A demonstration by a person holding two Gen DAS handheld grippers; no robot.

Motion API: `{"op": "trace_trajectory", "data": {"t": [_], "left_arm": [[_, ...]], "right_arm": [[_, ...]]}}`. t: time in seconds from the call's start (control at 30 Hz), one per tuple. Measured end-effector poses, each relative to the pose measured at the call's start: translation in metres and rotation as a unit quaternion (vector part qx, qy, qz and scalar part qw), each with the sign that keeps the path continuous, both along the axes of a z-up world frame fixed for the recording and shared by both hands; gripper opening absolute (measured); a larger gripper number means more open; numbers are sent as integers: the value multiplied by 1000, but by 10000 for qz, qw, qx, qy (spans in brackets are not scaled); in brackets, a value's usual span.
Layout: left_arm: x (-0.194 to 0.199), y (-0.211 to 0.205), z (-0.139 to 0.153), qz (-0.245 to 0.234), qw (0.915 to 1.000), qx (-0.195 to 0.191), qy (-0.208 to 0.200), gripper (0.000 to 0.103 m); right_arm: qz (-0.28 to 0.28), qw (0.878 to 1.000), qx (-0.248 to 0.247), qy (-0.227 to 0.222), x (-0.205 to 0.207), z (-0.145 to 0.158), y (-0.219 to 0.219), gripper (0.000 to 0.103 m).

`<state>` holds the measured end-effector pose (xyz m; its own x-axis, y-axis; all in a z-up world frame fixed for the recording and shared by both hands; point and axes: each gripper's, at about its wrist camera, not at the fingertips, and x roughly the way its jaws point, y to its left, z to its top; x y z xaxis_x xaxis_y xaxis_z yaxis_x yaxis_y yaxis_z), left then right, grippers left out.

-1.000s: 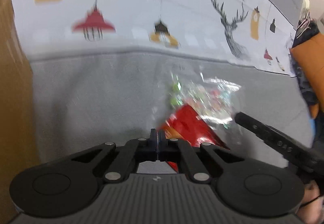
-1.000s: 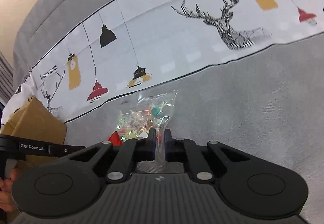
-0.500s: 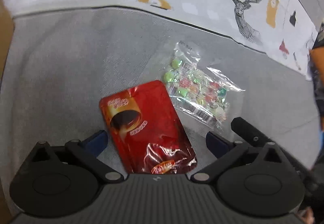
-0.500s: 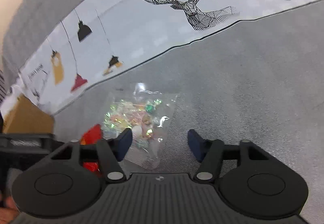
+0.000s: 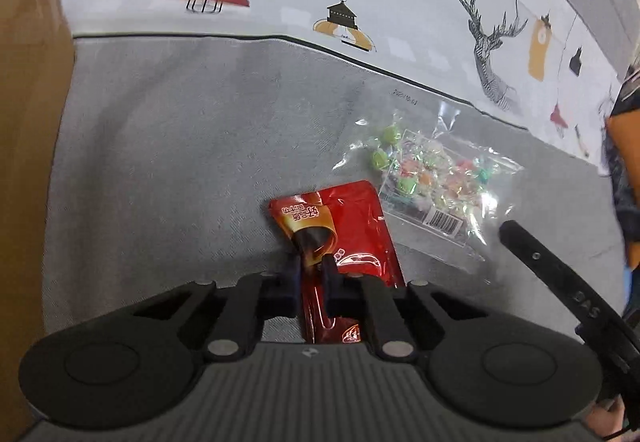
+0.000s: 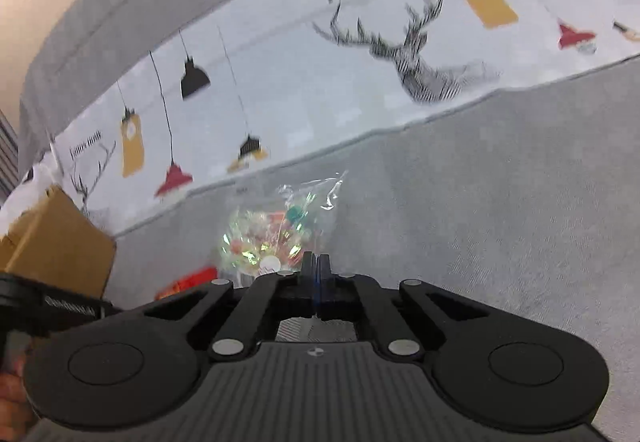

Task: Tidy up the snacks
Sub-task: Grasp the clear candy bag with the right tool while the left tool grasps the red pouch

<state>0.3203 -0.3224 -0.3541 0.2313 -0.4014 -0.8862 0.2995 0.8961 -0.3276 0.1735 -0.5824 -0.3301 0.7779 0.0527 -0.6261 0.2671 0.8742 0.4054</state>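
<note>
Right now the left gripper point(image 5: 311, 269) is clenched on the red packet point(image 5: 340, 238), its jaws having just closed in and pinched the packet's middle into a ridge that stands up between the pads. The right gripper point(image 6: 316, 265) has likewise just closed, its jaws meeting with no gap; the edge of the clear candy bag point(image 6: 276, 234) sits right at its tips, but blur hides whether any film is caught there, so I cannot tell. Just beyond and to the right of the left gripper, that same bag lies flat on the grey bedspread point(image 5: 180, 146), touching or nearly touching the packet's far corner. Well off to the left stands a cardboard box point(image 5: 28, 122). Both snacks look light, thin and limp; the glossy foil and crinkly film will likely slip and sag, so a hold on a sealed edge seems safer than on the loose middle, and the sweets inside would shift when lifted.
</note>
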Motion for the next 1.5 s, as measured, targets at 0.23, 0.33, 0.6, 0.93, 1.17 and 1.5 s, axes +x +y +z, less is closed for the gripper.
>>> {"op": "trace_trajectory", "data": {"t": [0.23,0.33,0.6,0.93,1.17,1.5], "left_arm": [[-3,5,14,43,9989,-454,143,5],[-5,7,24,44,9979,-623,142,0],[-9,2,13,63,9974,-472,541,1],[-15,-24,-8,-13,9939,-804,751,73],[-21,-59,-7,-87,9964,-623,572,103],[-21,-79,-7,-198,9933,1120,202,103]], "right_arm": [[-41,9984,-48,-554,-22,38,-1,0],[-6,9967,-145,-802,-32,59,3,0],[137,9939,-442,-999,-50,82,13,0],[119,9961,405,-775,-59,57,-18,10],[346,9955,847,-256,-36,25,-16,15],[52,9963,809,-273,-27,15,-21,12]]}}
